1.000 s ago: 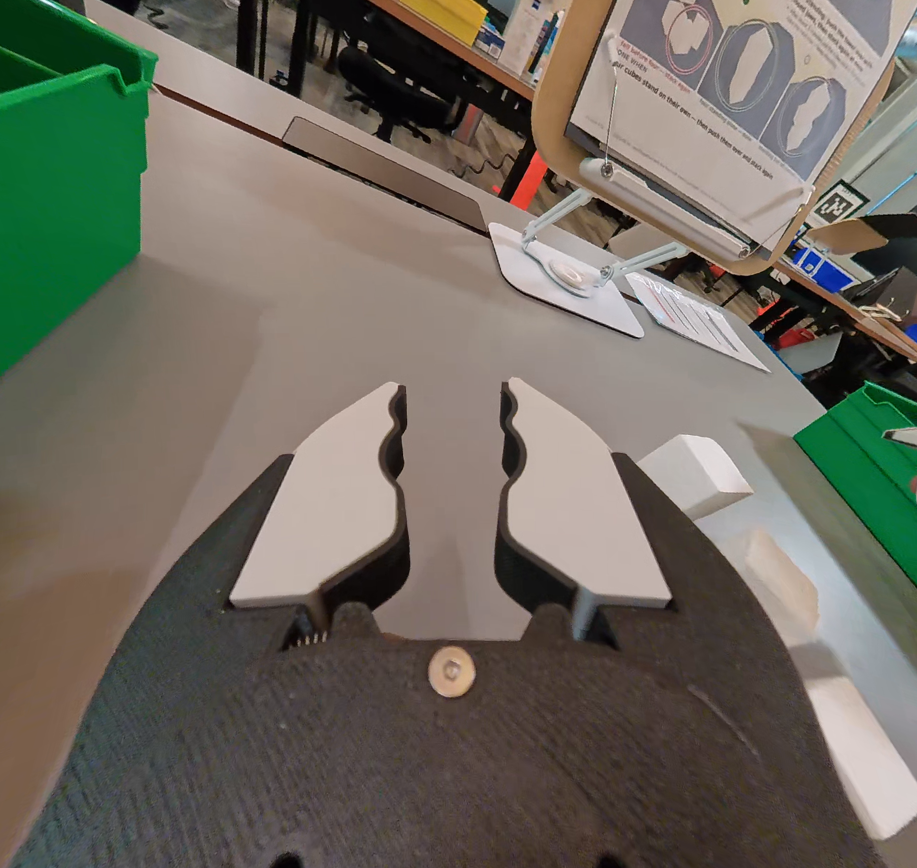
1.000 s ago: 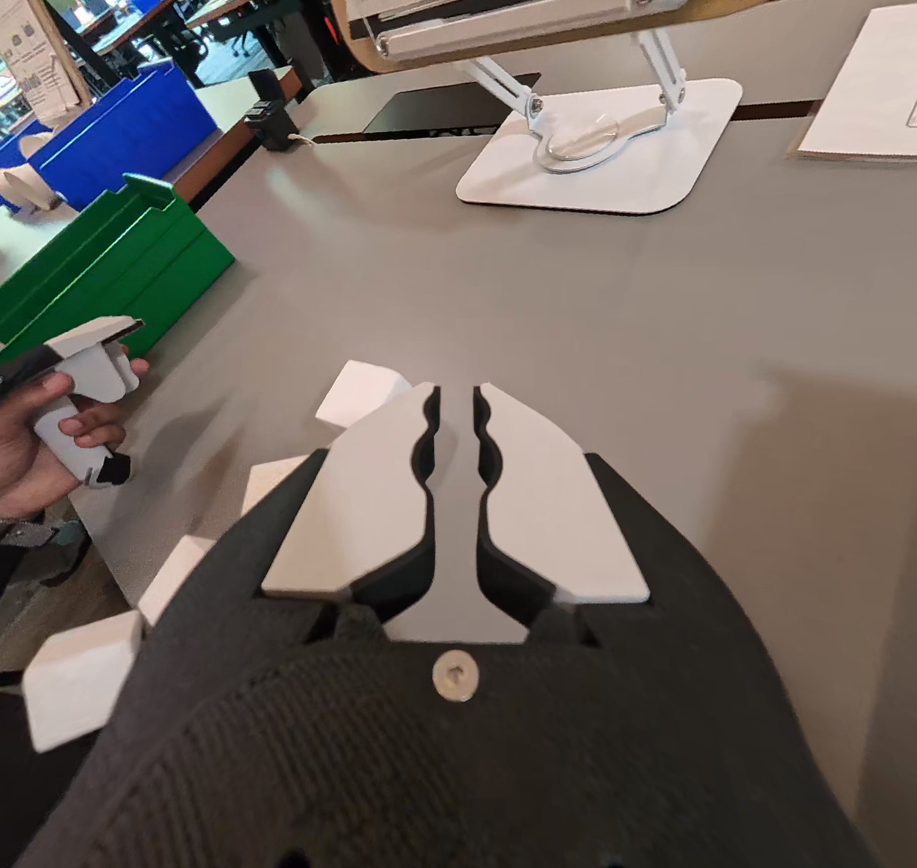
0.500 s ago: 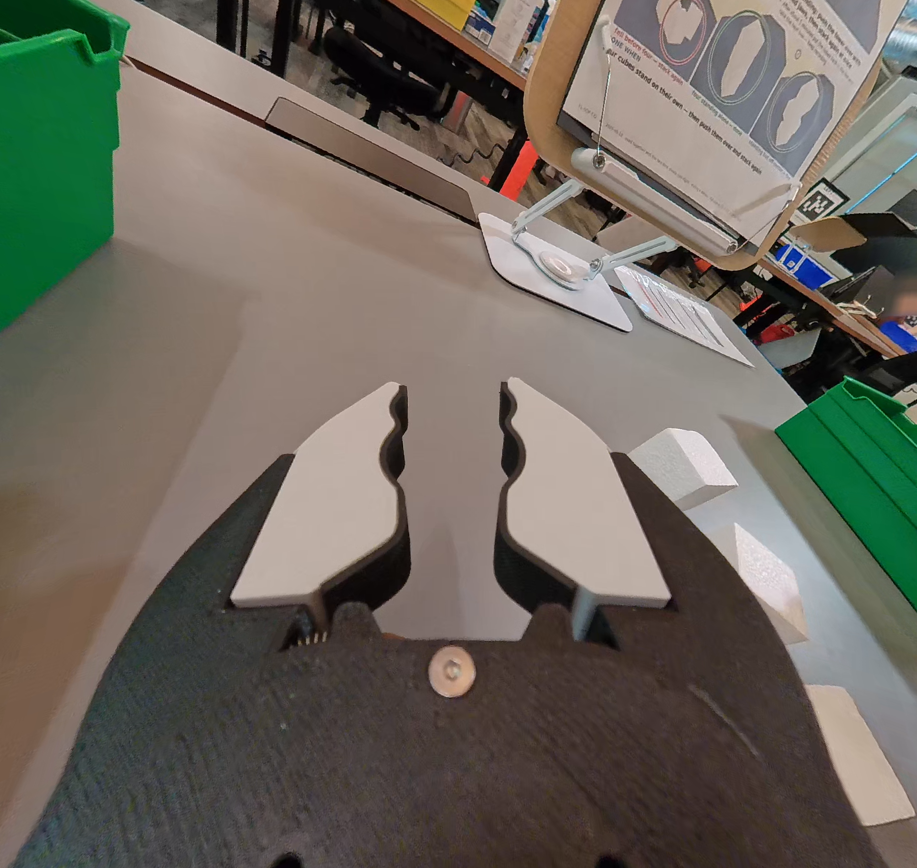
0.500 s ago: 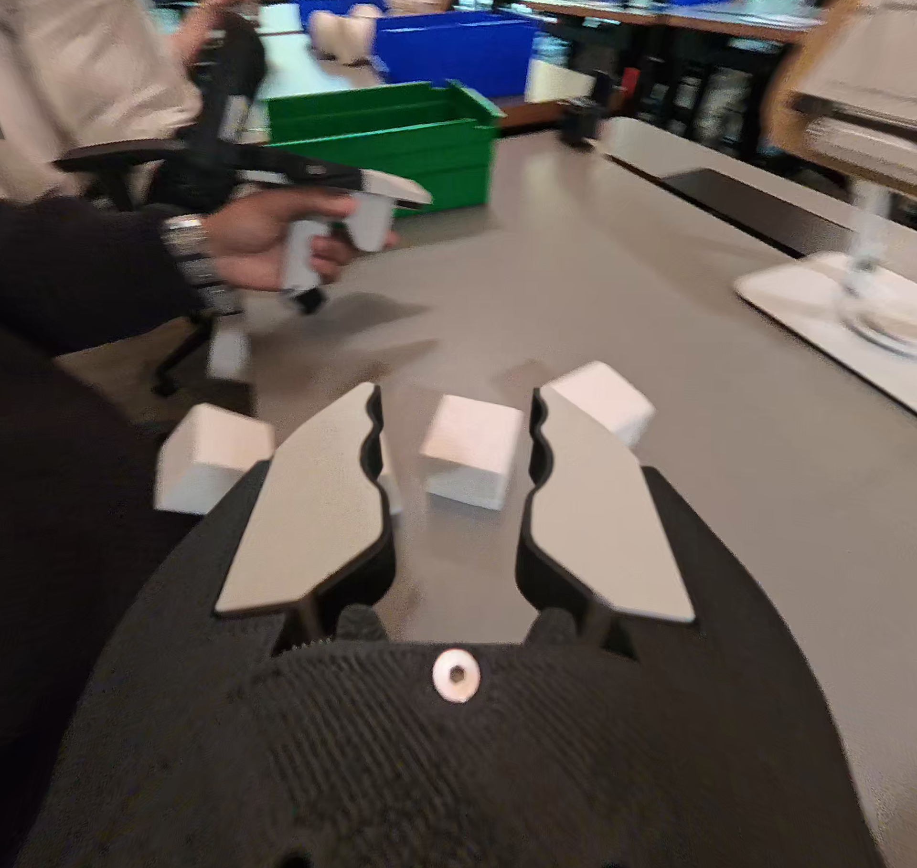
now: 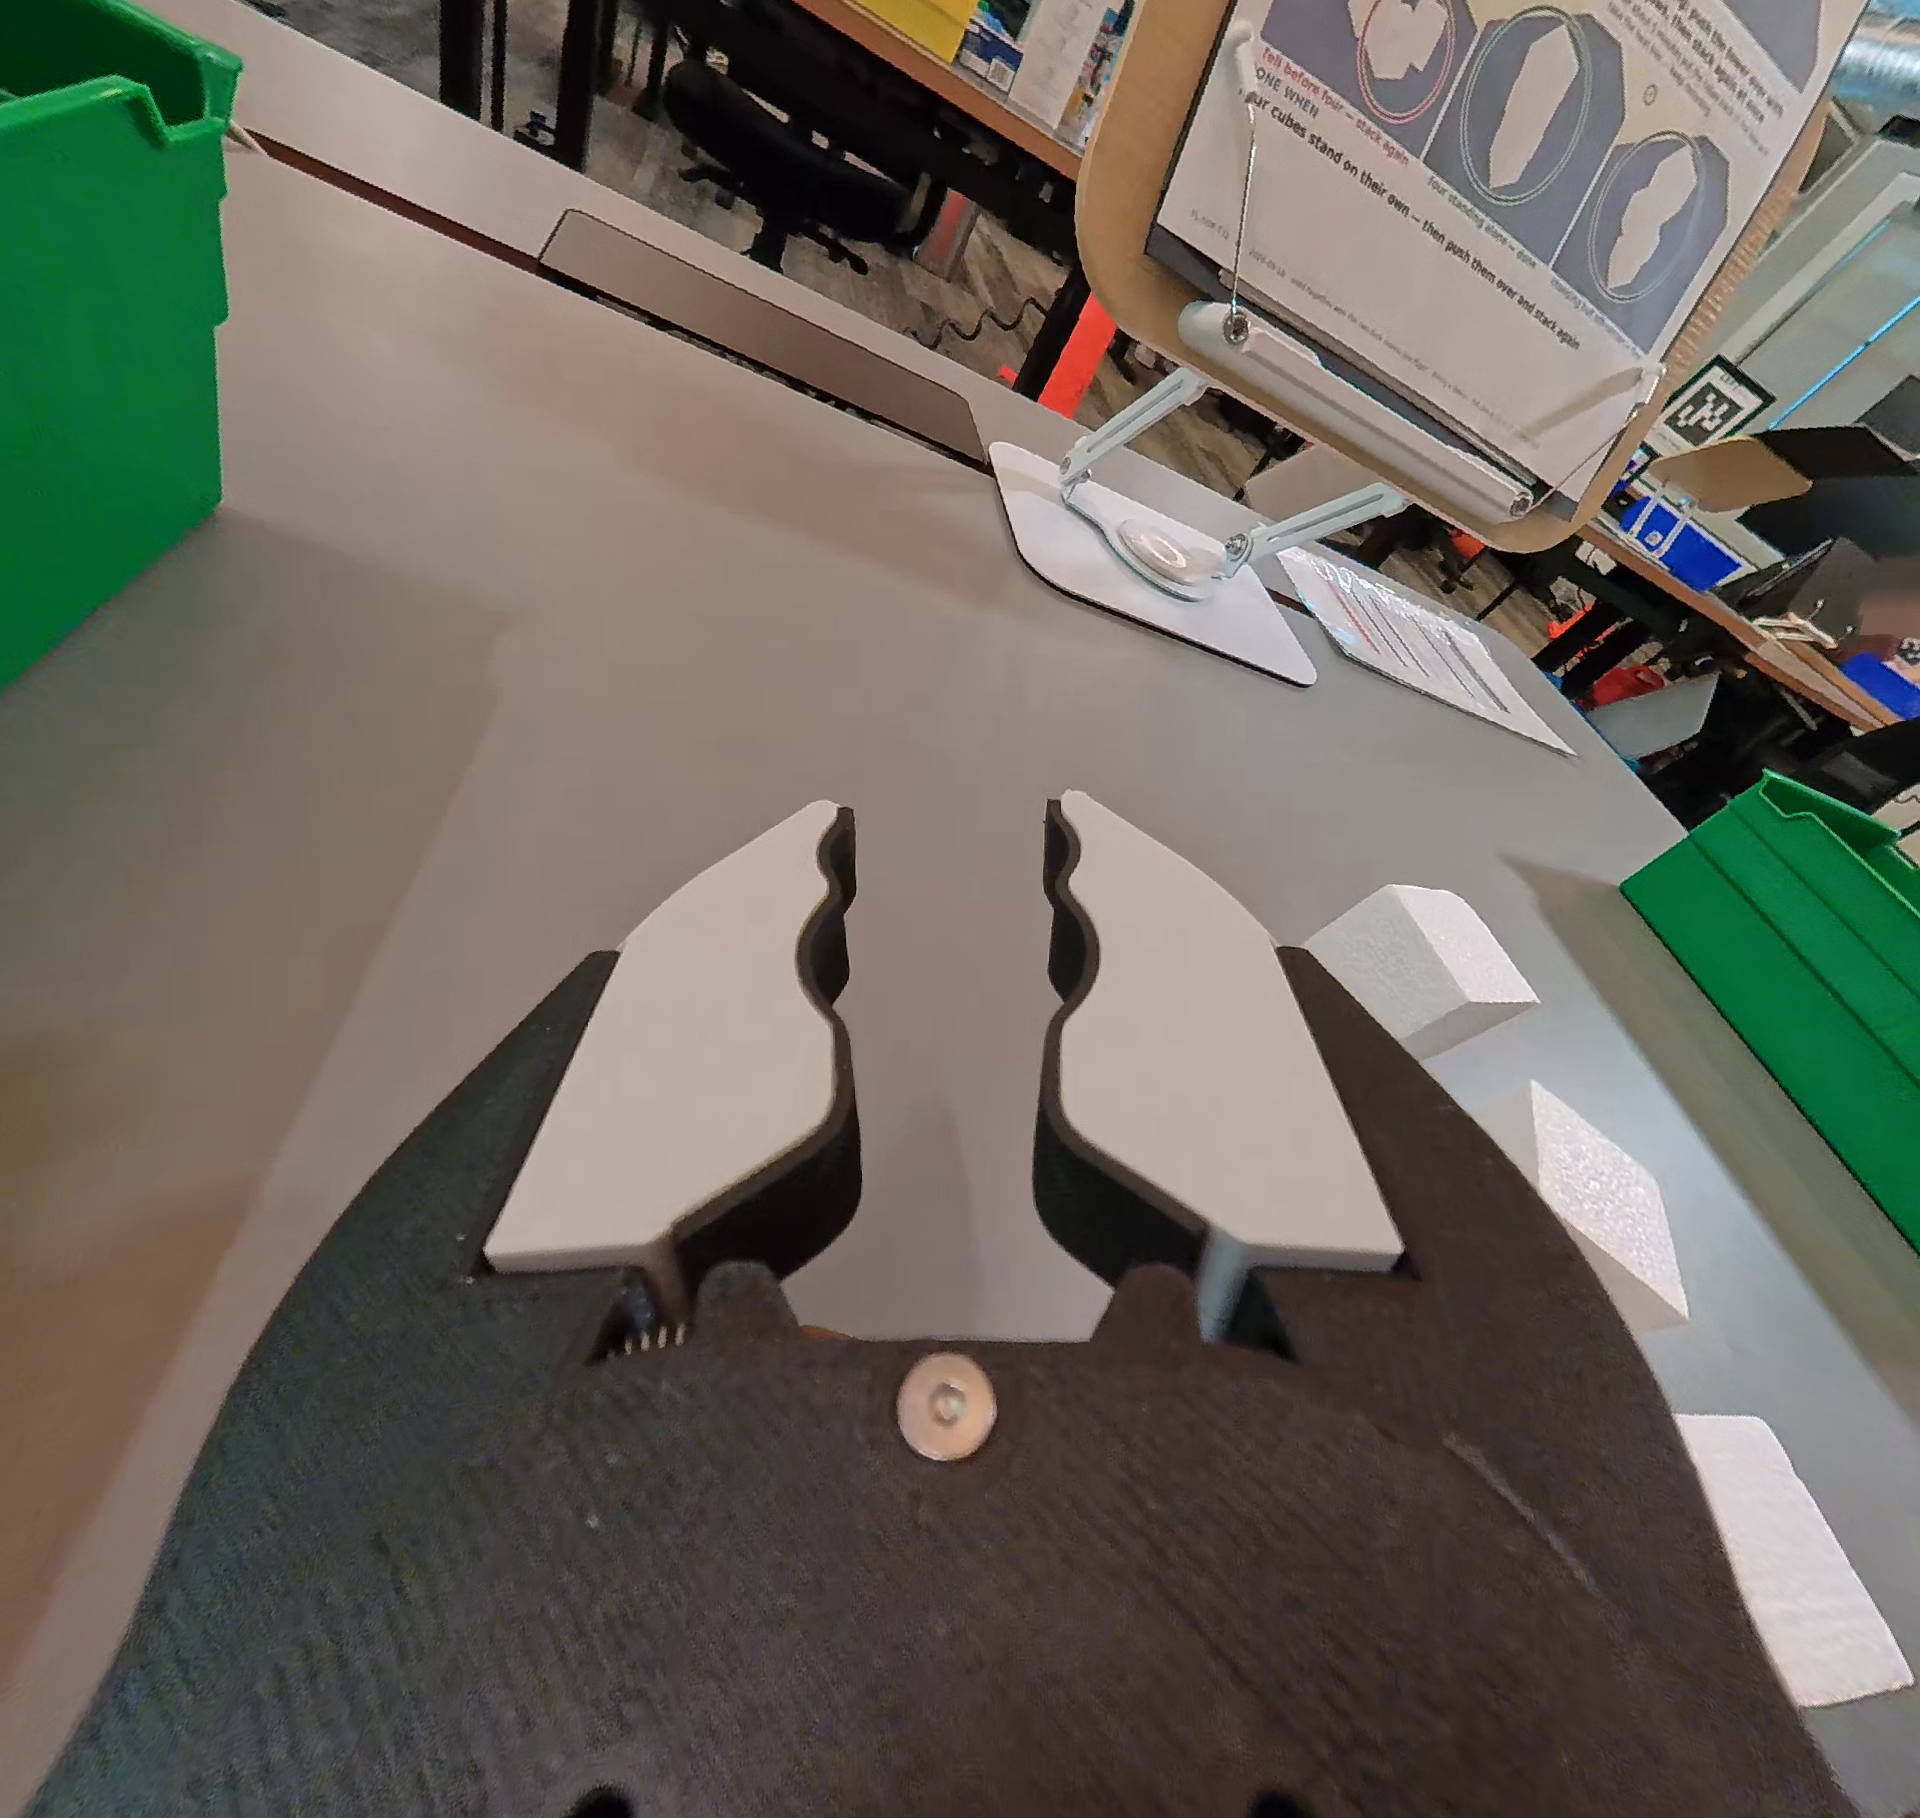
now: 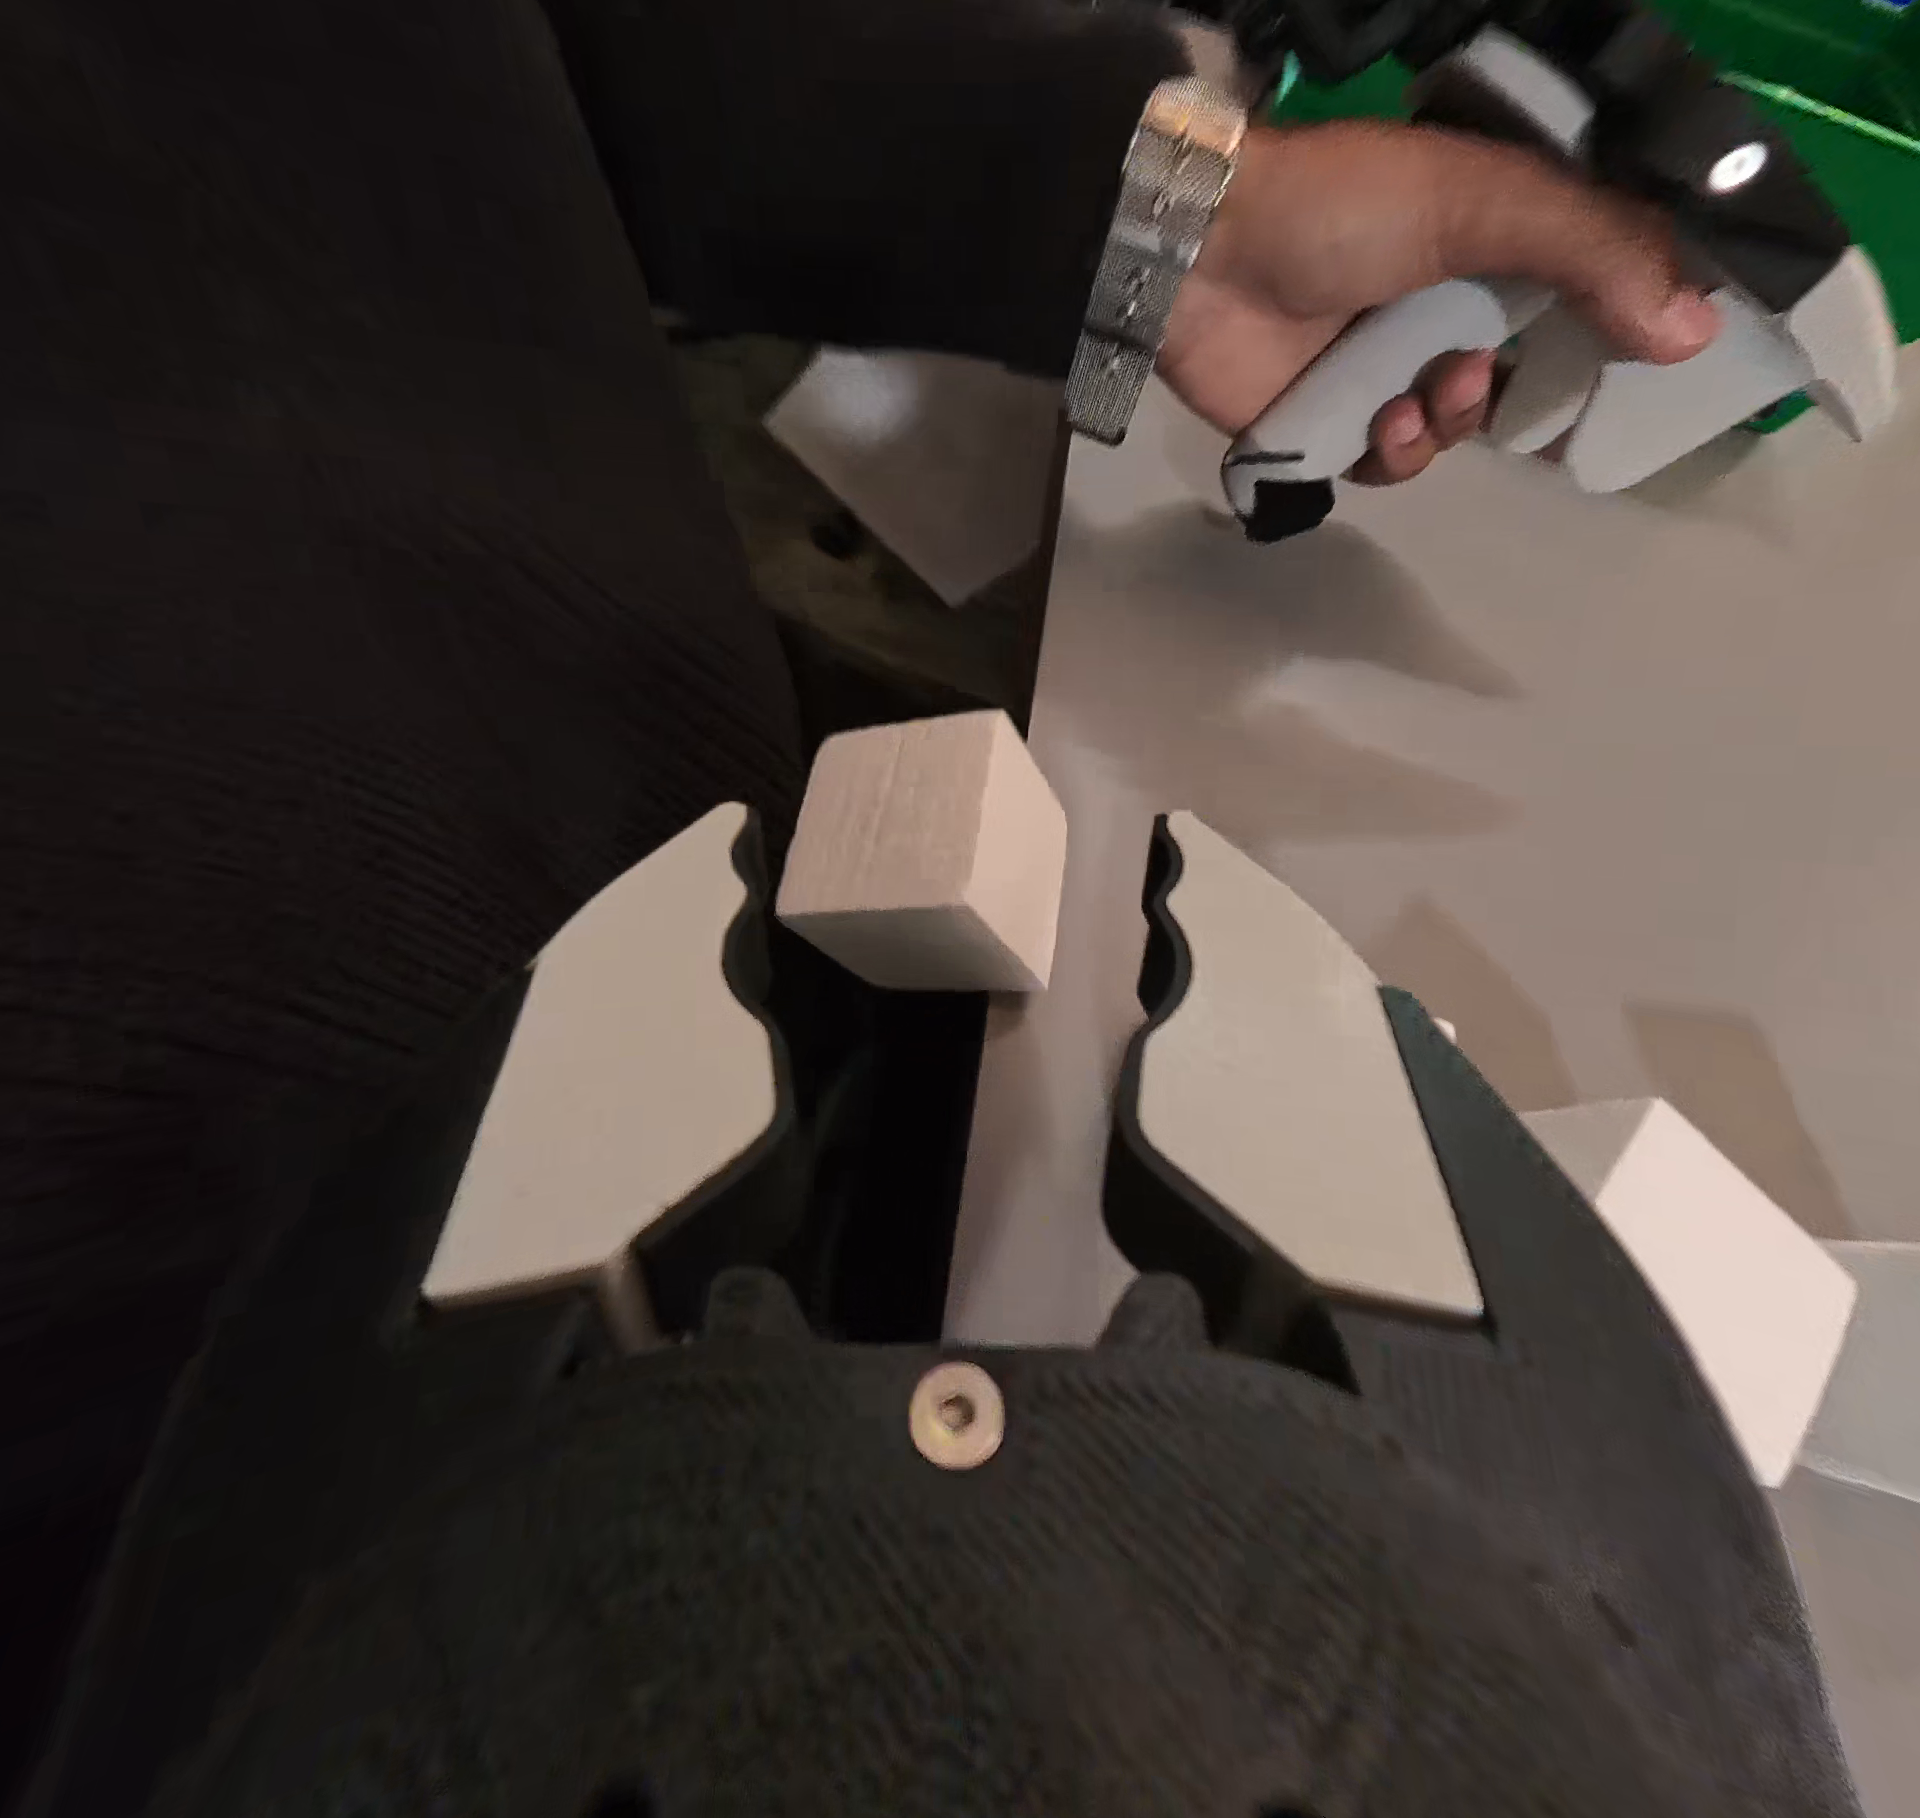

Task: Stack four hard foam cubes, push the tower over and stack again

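My left gripper (image 5: 948, 812) is open and empty, held low over the grey table (image 5: 623, 625). Three white foam cubes lie to its right: one (image 5: 1418, 979) beside the right finger, another (image 5: 1605, 1207) nearer, and a third (image 5: 1787, 1571) nearest. My right gripper (image 6: 954, 823) is open, with a white foam cube (image 6: 914, 864) between its fingers, close to the left finger (image 6: 623, 1062). That cube sits at the table's near edge. Another cube (image 6: 1714, 1280) lies to the right of the right finger. A hand (image 6: 1403, 241) holds the left gripper farther off in the right wrist view.
Green bins stand at the far left (image 5: 104, 314) and at the right (image 5: 1808, 958). A document stand (image 5: 1455, 158) on a white base (image 5: 1143, 553) and a paper sheet (image 5: 1423, 646) are at the back. A dark sleeve (image 6: 416, 418) fills the left of the right wrist view.
My right gripper has swung left toward the table's near edge and opened wider; a foam cube now lies between its fingers. My left gripper has hardly moved.
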Available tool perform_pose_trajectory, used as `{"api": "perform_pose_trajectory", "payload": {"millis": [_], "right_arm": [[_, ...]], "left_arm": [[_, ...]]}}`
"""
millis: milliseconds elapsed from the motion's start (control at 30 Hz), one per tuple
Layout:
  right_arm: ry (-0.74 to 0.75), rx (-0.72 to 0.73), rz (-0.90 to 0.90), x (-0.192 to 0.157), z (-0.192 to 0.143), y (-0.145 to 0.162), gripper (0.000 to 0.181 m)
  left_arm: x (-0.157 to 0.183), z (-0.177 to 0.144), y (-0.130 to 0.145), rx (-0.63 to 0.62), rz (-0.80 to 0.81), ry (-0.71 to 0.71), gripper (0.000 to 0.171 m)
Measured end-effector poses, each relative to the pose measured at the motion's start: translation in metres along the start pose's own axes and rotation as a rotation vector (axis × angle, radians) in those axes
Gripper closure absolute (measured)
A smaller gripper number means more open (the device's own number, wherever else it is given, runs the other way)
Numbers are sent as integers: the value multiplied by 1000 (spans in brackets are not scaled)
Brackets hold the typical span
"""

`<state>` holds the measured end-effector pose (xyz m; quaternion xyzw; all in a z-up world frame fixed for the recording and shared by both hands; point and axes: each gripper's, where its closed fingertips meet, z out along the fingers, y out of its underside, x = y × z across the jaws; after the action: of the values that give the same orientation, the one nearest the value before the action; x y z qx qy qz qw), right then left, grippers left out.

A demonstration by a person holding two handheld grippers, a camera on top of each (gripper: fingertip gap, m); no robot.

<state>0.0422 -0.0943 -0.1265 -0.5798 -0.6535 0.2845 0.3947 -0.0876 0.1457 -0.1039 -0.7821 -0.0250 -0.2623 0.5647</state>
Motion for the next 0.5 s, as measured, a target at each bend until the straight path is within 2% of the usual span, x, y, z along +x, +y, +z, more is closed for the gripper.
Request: {"api": "perform_pose_trajectory", "payload": {"millis": [100, 233, 367, 500], "right_arm": [[40, -104, -125, -5, 11, 16, 109], [68, -158, -232, -12, 22, 26, 116], [85, -186, -256, -11, 28, 30, 126], [90, -146, -214, -7, 22, 23, 126]], "left_arm": [[0, 0, 0, 0, 6, -2, 137], [0, 0, 0, 1, 3, -2, 137], [0, 0, 0, 0, 6, -1, 137], [-1, 0, 0, -1, 1, -1, 137]]}}
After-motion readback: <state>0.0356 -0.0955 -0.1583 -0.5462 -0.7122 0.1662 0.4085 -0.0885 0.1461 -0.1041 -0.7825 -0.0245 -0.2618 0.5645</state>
